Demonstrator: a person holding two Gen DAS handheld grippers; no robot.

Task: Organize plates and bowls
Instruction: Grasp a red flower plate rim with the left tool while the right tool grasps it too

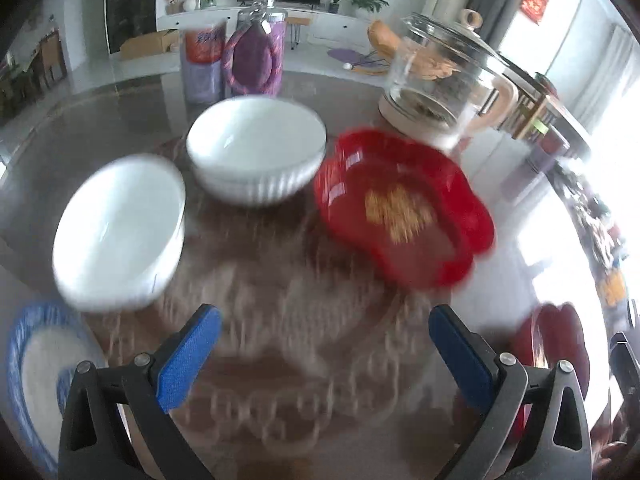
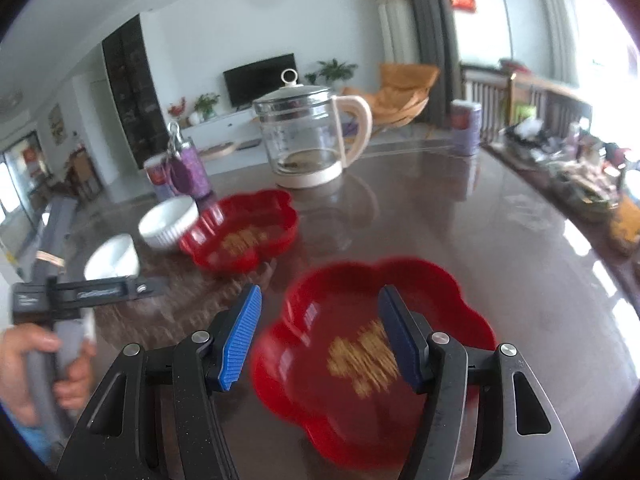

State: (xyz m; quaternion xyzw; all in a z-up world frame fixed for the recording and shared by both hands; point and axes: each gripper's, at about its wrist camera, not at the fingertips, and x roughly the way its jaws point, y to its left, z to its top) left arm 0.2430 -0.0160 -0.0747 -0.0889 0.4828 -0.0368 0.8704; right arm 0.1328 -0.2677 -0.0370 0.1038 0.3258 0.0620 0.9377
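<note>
Bowls number two on your left wrist view: one smooth white bowl [image 1: 120, 232] at mid-left and one ribbed white bowl [image 1: 256, 148] above centre, close together, though you cannot tell whether they touch. Red flower-shaped plates also number two; the far red plate [image 1: 404, 204] sits just right of the ribbed bowl, and the near red plate [image 2: 372, 356] fills the lower centre of your right wrist view, each with a gold mark in its middle. One blue-rimmed plate [image 1: 36, 368] shows at the lower left edge of the left view, partly hidden by the gripper body. Your left gripper [image 1: 324, 356] hangs over the bare brown table [image 1: 280, 280] with its jaws spread and nothing between them. Your right gripper [image 2: 320, 336] is likewise released, its fingers standing wide over the near red plate; blur keeps you from telling whether the pads touch its rim. One glass kettle [image 2: 308, 136] with a cream handle stands at upper centre beyond the plates, and one purple canister [image 1: 256, 52] stands behind the ribbed bowl. Your left hand [image 2: 36, 368] grips its handle at the lower left of the right view.
</note>
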